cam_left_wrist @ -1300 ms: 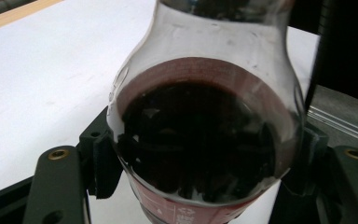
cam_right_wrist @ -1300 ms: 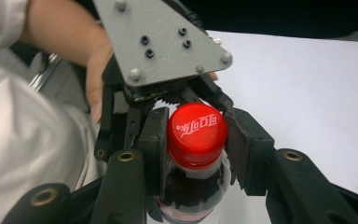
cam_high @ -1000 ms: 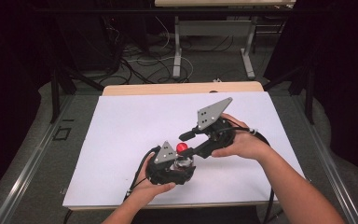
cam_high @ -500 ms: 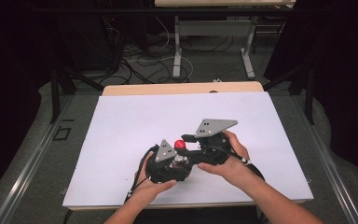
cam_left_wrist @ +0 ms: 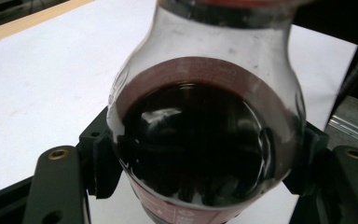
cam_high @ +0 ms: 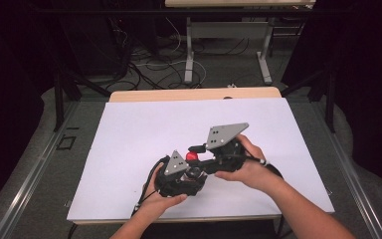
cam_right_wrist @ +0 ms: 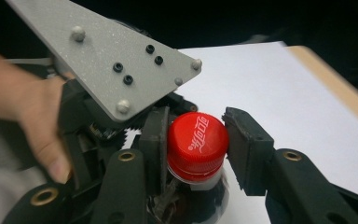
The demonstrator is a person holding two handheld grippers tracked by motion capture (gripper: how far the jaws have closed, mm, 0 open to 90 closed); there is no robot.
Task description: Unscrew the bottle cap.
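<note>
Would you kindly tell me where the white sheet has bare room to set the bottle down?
The white sheet lies bare along its far edge and left side. It is crowded near the front, where the left gripper and right gripper hold the bottle.

On the table, near its front edge, a bottle stands between the jaws of the left gripper, while the right gripper, just to its right, closes its jaws on either side of the bottle's cap.
</note>
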